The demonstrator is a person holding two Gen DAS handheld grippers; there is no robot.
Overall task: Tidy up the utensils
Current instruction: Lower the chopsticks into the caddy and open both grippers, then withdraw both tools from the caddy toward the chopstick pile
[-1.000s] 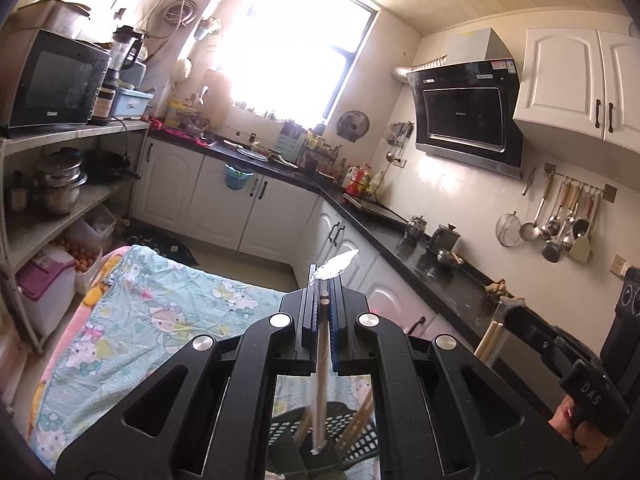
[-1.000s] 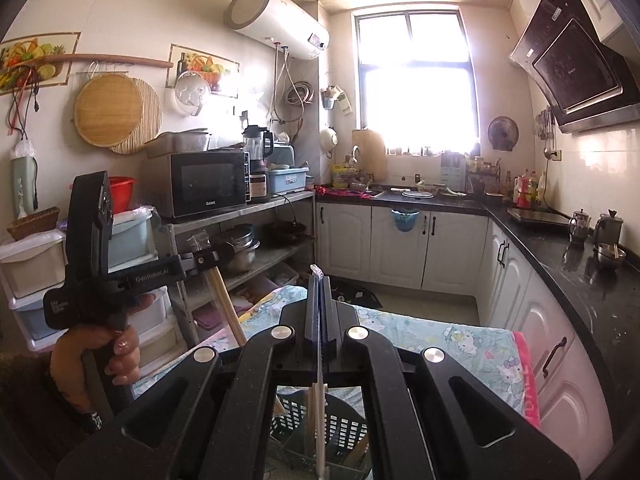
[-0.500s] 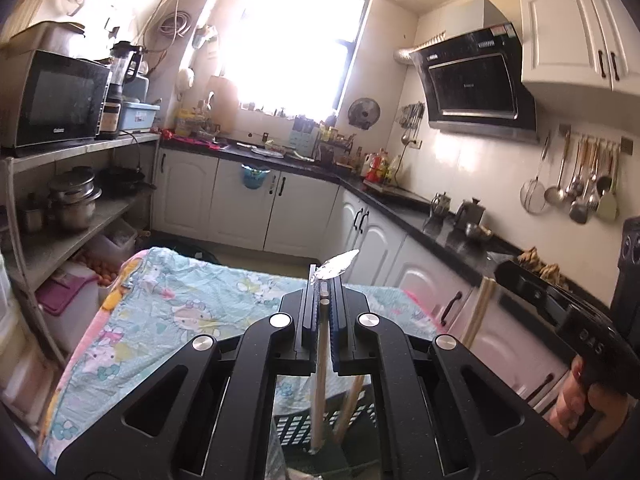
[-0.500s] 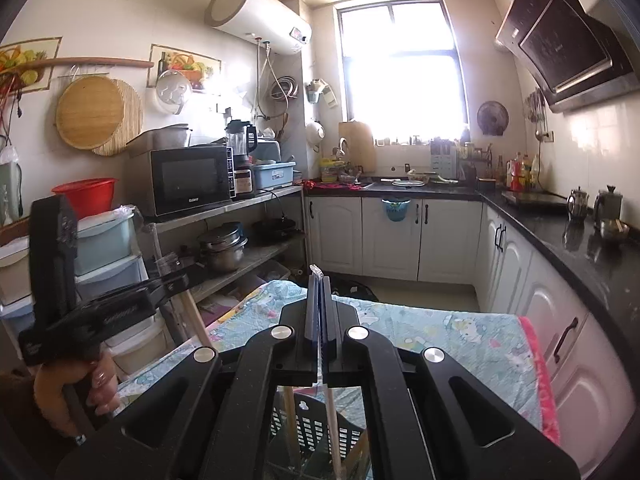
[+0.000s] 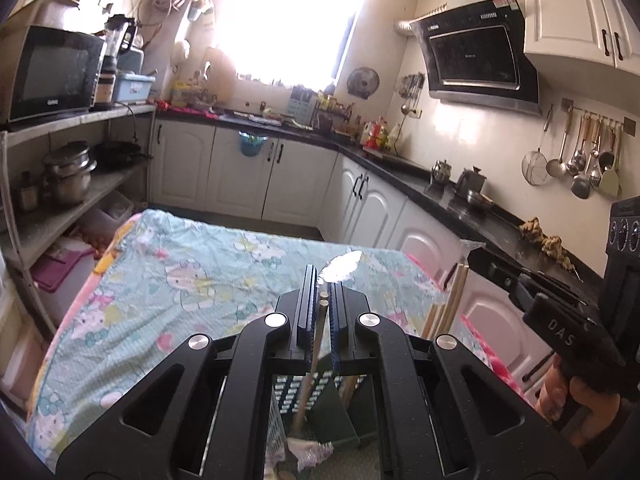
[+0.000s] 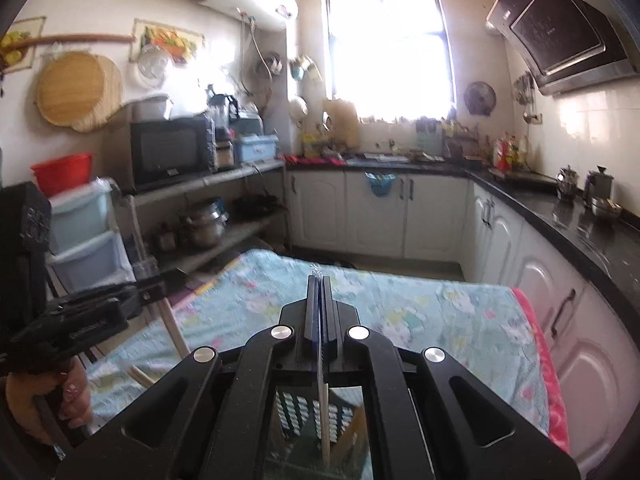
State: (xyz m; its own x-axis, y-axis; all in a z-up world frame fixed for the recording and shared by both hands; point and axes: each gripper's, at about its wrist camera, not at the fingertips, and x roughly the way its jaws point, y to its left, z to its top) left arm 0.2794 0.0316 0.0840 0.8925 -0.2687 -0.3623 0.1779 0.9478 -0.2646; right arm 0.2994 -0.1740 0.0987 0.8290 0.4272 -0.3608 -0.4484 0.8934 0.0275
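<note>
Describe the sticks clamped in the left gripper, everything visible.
The wrapped chopsticks look like a pair of pale wooden sticks in a clear plastic sleeve. The left gripper is shut on them near the top; two round stick ends and a crinkled sleeve tip poke above the pads. They hang almost upright, lower ends down inside the slotted basket on the cartoon-print cloth.
</note>
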